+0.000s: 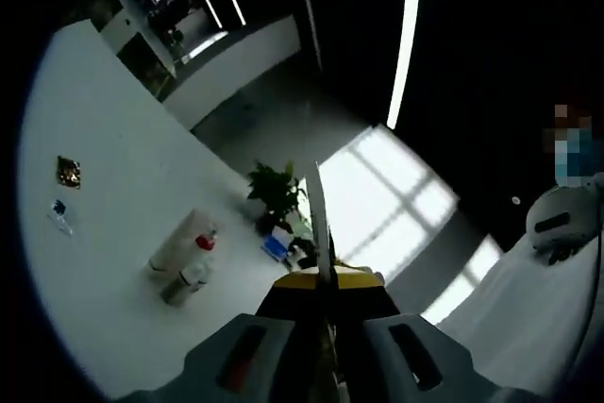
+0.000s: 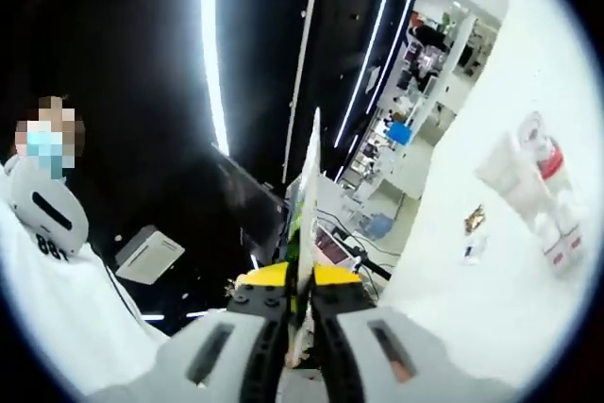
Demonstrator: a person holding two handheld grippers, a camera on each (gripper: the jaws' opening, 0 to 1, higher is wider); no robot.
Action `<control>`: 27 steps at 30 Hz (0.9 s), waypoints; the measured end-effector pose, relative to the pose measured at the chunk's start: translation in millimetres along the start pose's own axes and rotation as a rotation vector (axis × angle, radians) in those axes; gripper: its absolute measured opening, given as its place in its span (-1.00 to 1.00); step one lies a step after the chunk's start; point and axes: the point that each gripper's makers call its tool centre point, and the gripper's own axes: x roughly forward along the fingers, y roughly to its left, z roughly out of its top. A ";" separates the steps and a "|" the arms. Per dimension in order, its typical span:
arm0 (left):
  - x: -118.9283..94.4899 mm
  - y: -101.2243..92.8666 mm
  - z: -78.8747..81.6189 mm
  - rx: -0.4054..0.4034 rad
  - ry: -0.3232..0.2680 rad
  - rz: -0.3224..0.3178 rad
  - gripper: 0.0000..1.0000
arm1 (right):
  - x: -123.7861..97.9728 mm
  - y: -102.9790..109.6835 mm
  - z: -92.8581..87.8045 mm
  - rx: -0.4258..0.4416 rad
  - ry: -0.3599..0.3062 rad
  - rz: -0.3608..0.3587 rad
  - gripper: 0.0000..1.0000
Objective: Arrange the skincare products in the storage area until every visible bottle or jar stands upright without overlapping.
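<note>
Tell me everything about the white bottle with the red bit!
The white bottle looks like smooth plastic, with a red part at one end near its cap. It sits on the white table, close beside a smaller pale bottle; whether they touch is unclear. The views are tilted, so I cannot tell if it stands upright. Neither gripper touches it. In the right gripper view it looks blurry.
</note>
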 end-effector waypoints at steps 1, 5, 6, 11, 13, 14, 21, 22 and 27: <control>-0.9 0.5 0.3 -0.007 -0.010 0.003 -1.00 | 1.1 0.0 -3.5 -0.003 0.024 -0.002 -0.68; -3.6 3.8 0.5 -0.016 -0.018 0.018 -1.00 | 1.2 -2.0 -13.7 -0.050 0.083 -0.017 -0.41; -4.1 4.6 0.7 -0.020 -0.022 0.022 -1.00 | 1.1 -2.4 -16.0 -0.053 0.095 -0.019 -0.39; -6.4 16.7 2.6 -0.040 -0.042 0.067 -1.00 | -2.3 -11.0 -25.7 -0.120 0.143 -0.063 -0.27; -8.4 27.7 1.5 -0.066 -0.045 0.113 -1.00 | -5.6 -17.7 -28.1 -0.178 0.161 -0.097 -0.20; -9.2 30.9 0.8 -0.071 -0.044 0.125 -1.00 | -7.2 -21.2 -27.8 -0.197 0.164 -0.114 -0.13; -13.4 55.3 -6.4 -0.070 -0.007 0.213 -1.00 | -16.8 -38.2 -28.2 -0.263 0.198 -0.181 0.20; -13.3 57.1 -6.9 -0.071 -0.005 0.217 -1.00 | -17.6 -40.2 -27.9 -0.272 0.201 -0.189 0.20; -14.7 70.8 -7.6 -0.108 -0.016 0.247 -1.00 | -24.8 -53.2 -30.4 -0.312 0.233 -0.235 0.28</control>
